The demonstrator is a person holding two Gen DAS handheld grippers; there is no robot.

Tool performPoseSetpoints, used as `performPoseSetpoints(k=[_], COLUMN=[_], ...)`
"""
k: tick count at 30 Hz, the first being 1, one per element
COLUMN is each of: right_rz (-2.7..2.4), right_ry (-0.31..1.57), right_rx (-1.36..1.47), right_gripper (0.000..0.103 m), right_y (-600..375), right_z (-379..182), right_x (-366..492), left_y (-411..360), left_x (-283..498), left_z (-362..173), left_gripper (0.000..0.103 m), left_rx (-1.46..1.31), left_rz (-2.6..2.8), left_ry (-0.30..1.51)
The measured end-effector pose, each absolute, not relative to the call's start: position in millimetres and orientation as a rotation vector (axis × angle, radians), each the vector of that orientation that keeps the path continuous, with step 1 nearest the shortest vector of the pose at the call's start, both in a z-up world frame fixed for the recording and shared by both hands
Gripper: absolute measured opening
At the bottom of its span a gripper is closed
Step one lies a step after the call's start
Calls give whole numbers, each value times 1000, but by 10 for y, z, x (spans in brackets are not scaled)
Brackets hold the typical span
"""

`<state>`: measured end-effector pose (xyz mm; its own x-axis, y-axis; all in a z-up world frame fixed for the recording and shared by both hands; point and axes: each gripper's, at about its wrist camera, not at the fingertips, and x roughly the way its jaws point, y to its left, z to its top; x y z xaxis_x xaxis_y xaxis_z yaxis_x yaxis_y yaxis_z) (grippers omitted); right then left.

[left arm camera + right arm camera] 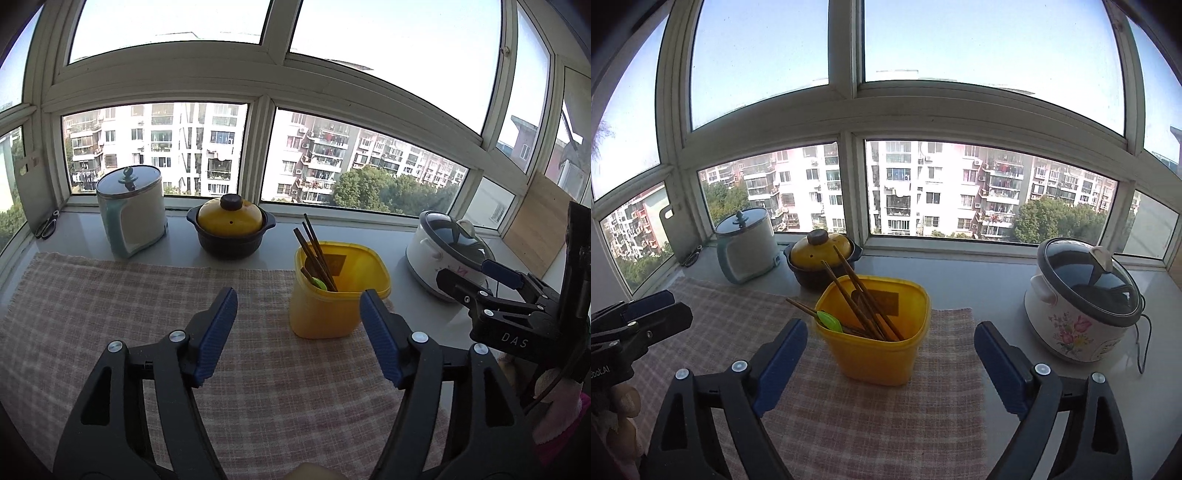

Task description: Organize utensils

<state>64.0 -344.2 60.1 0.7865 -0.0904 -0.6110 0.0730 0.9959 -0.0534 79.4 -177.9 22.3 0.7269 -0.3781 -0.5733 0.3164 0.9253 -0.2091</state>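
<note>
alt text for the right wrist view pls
A yellow container holding brown chopsticks and a green utensil stands on a checked cloth, ahead of the open, empty right gripper. Behind, by the window, stand a yellow-lidded pot and a floral cooker.

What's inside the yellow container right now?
In the yellow container stand several brown chopsticks, leaning against the rim, along with a green utensil whose lower part is hidden. The container's wall covers its bottom.
</note>
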Motion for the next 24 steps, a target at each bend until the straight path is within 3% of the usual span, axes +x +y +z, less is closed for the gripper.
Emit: performPoseSetpoints(k=[4,11,14,24], right_rz=[-114,-135,-138,-135], right_ry=[653,655,658,645], right_rx=[-38,-32,-21,-11], right_gripper=[103,103,103,103], right_y=[-3438,-3413,-3415,-3392], right_z=[630,617,615,657], right_x=[591,488,445,361], left_y=[-1770,-1779,-1787,-1797], left_x=[764,688,652,549], left_z=[208,156,145,152], left_gripper=[86,91,99,102], left_rx=[-71,-27,-12,3], left_rz=[-351,-299,-287,-266], left_ry=[654,660,677,701])
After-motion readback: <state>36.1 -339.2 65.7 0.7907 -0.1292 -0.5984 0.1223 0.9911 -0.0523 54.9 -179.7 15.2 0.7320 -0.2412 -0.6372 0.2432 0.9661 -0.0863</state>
